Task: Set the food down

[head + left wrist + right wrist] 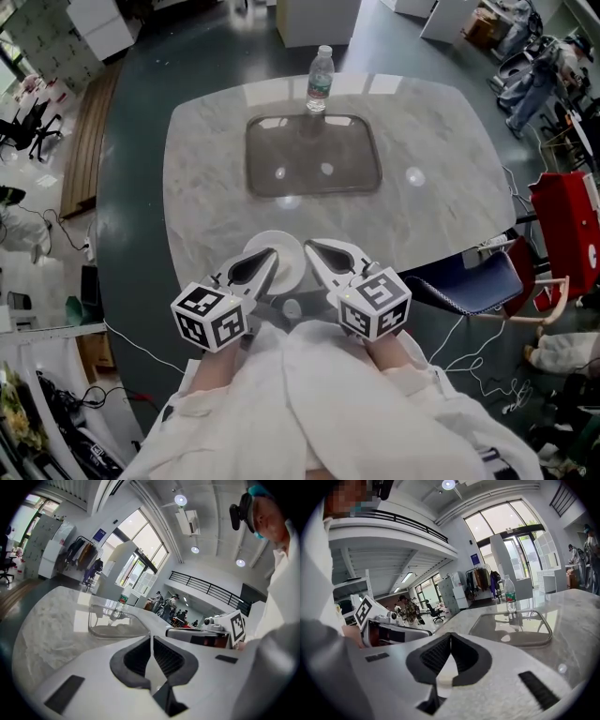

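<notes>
1. Left gripper (151, 641): jaws are pressed together on the rim of a white round plate (289, 264). Only a pale wedge of it shows behind the dark pads, and the contact line itself is hard to make out.
2. Right gripper (451, 639): jaws are likewise closed, pinching the opposite rim. A cream curved edge shows in the gap below the pads.
3. The plate sits between the two grippers at the near edge of the grey-veined marble table (211, 197). Cannot tell whether it touches the tabletop or hangs just above it.
4. Gripper fingers cover both flanks of the plate. The strip in between reads plain white in the head view, and what lies on it cannot be made out.
5. Clear rectangular tray (281, 155) lies in the table's middle, well apart from the plate. Reflections obscure its floor.
6. Clear plastic water bottle (320, 80) stands upright just beyond the tray's far rim.
7. White sleeves (309, 403) hide the hands and the gripper handles.
</notes>
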Tool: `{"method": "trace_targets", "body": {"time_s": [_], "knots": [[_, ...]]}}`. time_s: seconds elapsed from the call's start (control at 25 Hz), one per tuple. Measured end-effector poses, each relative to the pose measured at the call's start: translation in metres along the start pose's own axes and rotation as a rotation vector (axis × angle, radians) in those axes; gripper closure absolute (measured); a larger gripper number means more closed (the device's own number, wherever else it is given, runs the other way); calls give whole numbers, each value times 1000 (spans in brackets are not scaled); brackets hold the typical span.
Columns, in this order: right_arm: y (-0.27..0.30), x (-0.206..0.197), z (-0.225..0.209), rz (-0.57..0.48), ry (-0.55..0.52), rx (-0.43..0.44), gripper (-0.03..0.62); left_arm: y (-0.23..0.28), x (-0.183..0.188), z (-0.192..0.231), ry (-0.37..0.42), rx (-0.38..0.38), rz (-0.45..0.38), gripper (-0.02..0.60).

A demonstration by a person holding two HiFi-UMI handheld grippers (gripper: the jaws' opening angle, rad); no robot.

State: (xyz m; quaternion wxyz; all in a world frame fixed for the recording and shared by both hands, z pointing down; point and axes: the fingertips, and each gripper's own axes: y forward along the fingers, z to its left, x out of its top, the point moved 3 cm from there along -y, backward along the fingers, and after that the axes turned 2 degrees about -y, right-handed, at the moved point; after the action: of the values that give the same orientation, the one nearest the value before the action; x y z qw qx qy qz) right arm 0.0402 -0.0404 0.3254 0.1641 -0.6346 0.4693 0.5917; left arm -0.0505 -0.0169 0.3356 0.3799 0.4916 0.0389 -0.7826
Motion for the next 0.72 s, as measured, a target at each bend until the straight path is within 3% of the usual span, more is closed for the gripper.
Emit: {"method": "trace_targets", "body": {"time_s": [0.36,0.72], "knots": [[8,-5,8,12,32,-14,592,-16,0,19,-13,49,20,552],[7,-13,12,14,89,-91,592,-24,-7,27,-14,25,89,552]]}}
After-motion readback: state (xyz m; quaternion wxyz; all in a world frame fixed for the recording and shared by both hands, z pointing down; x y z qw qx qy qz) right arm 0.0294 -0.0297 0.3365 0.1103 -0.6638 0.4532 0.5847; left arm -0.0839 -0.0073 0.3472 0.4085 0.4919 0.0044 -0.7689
